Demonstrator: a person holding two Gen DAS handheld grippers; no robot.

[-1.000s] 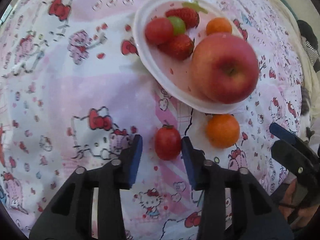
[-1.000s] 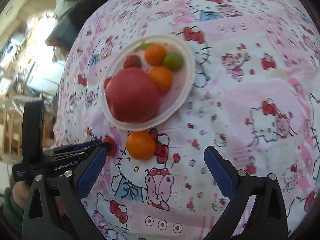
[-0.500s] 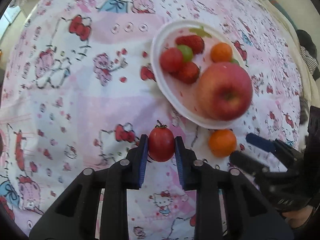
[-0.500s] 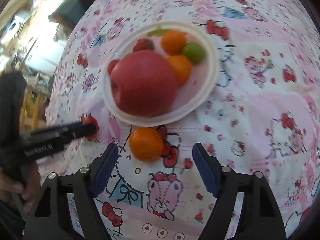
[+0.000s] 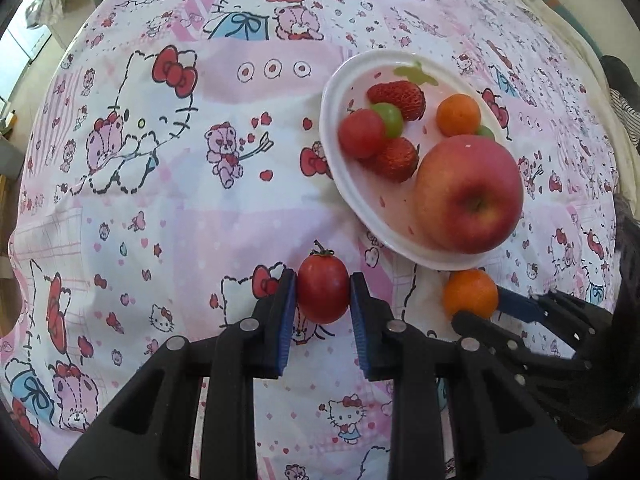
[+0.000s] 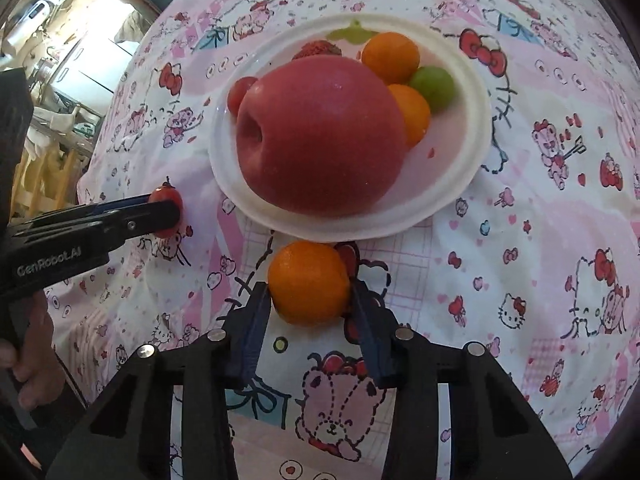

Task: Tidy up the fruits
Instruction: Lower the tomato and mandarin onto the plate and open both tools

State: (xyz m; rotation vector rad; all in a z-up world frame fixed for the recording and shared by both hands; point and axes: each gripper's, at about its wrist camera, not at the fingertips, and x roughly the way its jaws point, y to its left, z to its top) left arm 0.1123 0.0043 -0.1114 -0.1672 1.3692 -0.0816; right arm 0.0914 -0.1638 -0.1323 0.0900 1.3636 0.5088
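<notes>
Left gripper [image 5: 323,300] clamped on small red cherry tomato [image 5: 322,294]; right gripper [image 6: 309,294] closing around round orange tangerine [image 6: 307,282], just beside white plastic plate's rim [image 6: 332,229].

the apple [image 6: 320,136] hides most of a strawberry [image 6: 316,49] – a tomato [image 6: 240,92] too.

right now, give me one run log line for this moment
left gripper: shut on cherry tomato | right gripper: closing around loose orange | plate: apple, other fruit

Pink cartoon-print cloth [image 5: 168,208], bright cluttered shelves [image 6: 52,92] (blurred) behind
</notes>
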